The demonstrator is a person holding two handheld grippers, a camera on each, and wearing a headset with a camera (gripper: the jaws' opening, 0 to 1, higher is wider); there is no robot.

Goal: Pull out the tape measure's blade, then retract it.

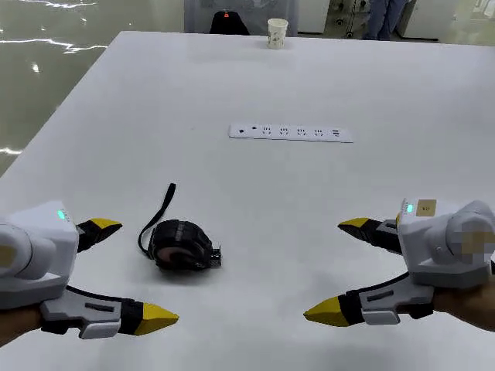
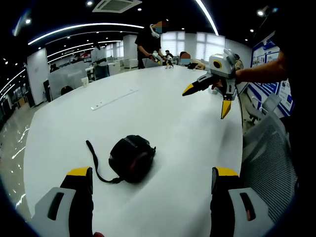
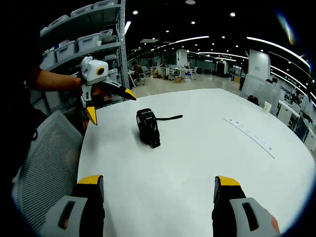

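- Plainly, a white surface (image 1: 309, 77) carries everything.
- Left tongs (image 1: 145, 270) and right tongs (image 1: 323, 270) hover low, both gaping, holding nothing.
- Power strip (image 1: 291, 132) lies farther out.
- Tape (image 1: 182, 246) rests between the tongs, nearer the left.
- Cup (image 1: 277, 32) stands at the far edge.

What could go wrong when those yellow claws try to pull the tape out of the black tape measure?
The tape measure lies loose on the smooth table, so it might slide unless something holds it. Its blade tip is small, so the open left gripper or right gripper could miss it. The strap beside it might snag a jaw.
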